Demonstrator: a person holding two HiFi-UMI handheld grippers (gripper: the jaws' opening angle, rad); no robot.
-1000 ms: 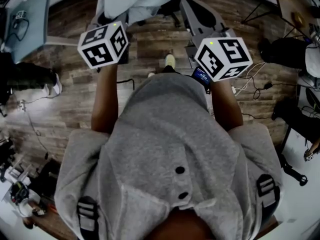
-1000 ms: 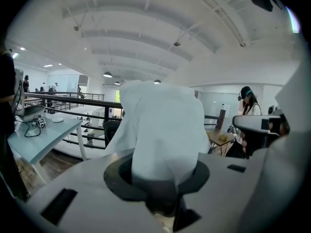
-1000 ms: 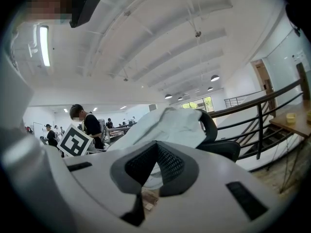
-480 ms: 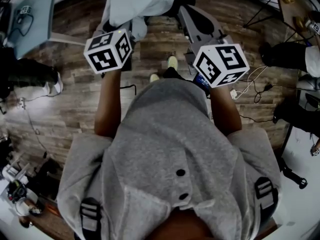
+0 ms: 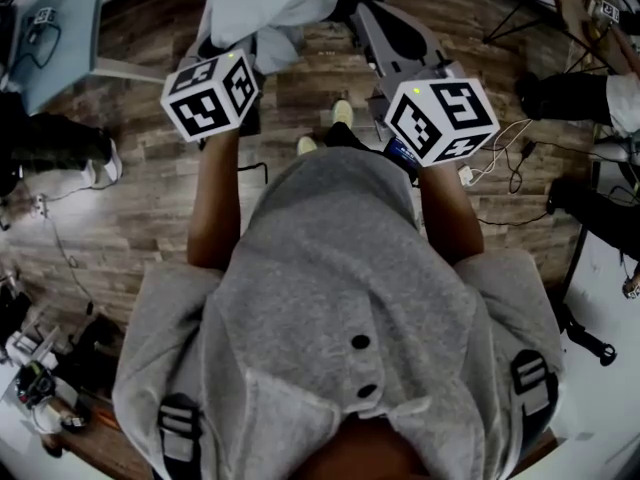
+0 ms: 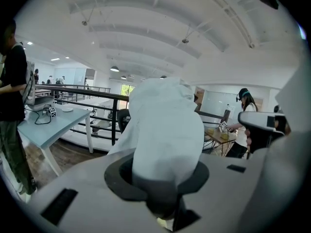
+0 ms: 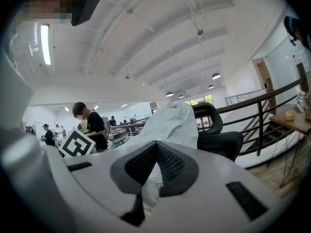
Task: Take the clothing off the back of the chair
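A white piece of clothing [image 5: 265,3] hangs at the top of the head view, ahead of both hands. In the left gripper view the clothing [image 6: 165,125] is bunched up between the jaws, and my left gripper [image 6: 163,183] is shut on it. In the right gripper view the clothing [image 7: 170,123] is draped over the back of a black office chair [image 7: 218,135] and runs down into the narrow gap of my right gripper [image 7: 148,183], which is shut on it. From above, the left gripper [image 5: 245,53] and the right gripper [image 5: 390,38] are side by side in front of the grey hoodie.
A light blue table [image 5: 55,28] stands at the left, with a person in black [image 6: 9,81] beside it. A black railing [image 6: 97,93] runs behind the chair. Cables [image 5: 500,158] lie on the wooden floor at the right. Other people [image 7: 90,125] stand further off.
Both grippers have shifted a little with the white clothing still in them. More of the clothing now shows at the top of the head view.
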